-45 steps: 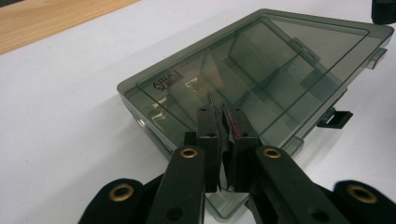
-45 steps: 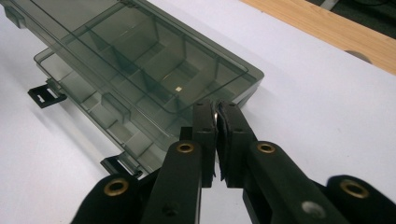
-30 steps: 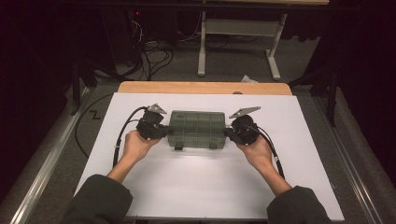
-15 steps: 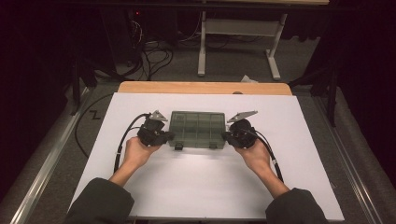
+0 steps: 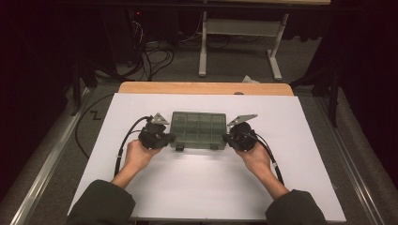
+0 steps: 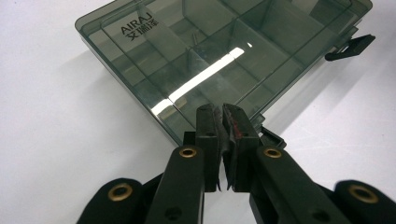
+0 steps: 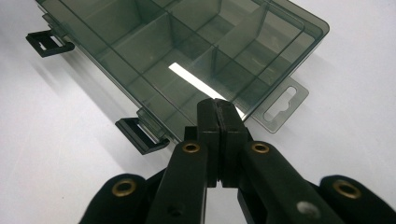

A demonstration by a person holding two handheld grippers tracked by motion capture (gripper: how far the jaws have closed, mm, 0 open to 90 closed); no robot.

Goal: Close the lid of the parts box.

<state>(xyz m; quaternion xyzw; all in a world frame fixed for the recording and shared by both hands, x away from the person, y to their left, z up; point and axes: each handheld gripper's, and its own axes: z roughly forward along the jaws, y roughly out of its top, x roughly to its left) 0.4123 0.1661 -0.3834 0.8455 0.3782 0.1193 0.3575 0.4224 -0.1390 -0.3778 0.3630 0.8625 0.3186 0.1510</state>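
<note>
A dark translucent compartment box point(image 5: 198, 130) lies flat with its lid down in the middle of the white table; its dividers and a printed brand name show in the left gripper view point(image 6: 196, 51). Two black latches point(image 7: 140, 135) stick out unhooked along its near side, and a hang tab point(image 7: 282, 105) juts from its right end. My left gripper point(image 5: 171, 138) is shut with nothing between its jaws, tips at the box's left end point(image 6: 223, 109). My right gripper point(image 5: 226, 138) is shut and empty too, tips against the right end near the front corner point(image 7: 218, 103).
The white tabletop point(image 5: 202, 187) stretches wide around the box, with a wooden strip point(image 5: 206, 88) along its far edge. Beyond it, cables point(image 5: 155, 54) and a desk frame point(image 5: 234, 28) stand on the dark floor. A metal rail point(image 5: 51, 154) runs along the left.
</note>
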